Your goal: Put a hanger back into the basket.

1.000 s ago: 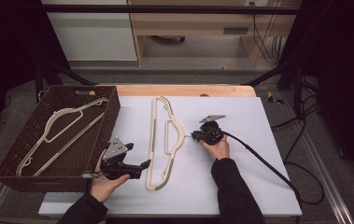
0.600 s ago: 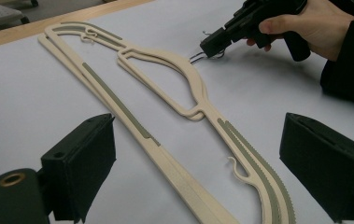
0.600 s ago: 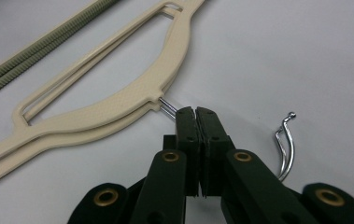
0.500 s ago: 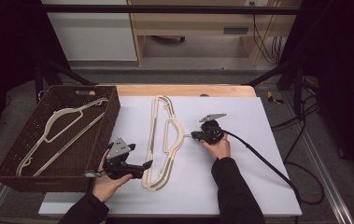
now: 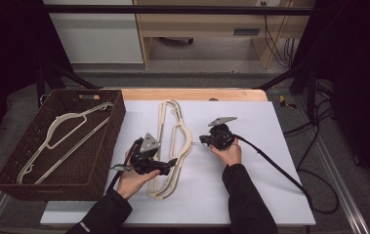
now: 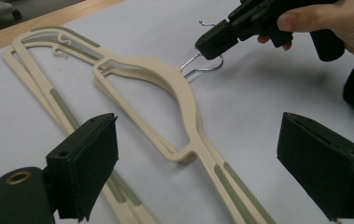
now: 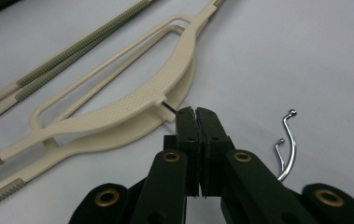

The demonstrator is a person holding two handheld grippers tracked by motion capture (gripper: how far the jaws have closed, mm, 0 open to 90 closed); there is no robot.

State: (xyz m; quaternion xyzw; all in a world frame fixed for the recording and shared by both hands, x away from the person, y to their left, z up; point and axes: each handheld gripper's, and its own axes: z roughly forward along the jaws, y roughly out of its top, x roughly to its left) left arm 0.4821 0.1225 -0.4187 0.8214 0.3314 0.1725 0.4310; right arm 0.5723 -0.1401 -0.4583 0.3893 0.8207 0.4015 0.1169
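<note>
- Jaws of right gripper (image 7: 196, 116) are clamped on the wire hook stems (image 7: 286, 147) of the two stacked hangers (image 5: 173, 146), right where the stems leave the plastic neck.
- Left gripper (image 5: 165, 166) has its jaws spread wide, nothing between them, hovering low over the hangers' lower arm near the tabletop's (image 5: 251, 195) front.
- Hangers lie flat mid-tabletop, one on top of the other, hooks pointing toward the right hand (image 5: 229, 152). A third hanger (image 5: 60, 134) sits in the wicker basket (image 5: 102, 161) at left.
- Risks, as I judge it:
  - Grip is on thin round wire, so the hangers could swivel or slip out if lifted from that point alone.
  - Both stems look pinched together; pulling may drag both hangers when only one is wanted.
  - Left jaws closing on the stacked arms could grab both layers, or skid off the smooth plastic.
  - Cable (image 5: 280, 168) from the right gripper trails across the tabletop and could snag.
</note>
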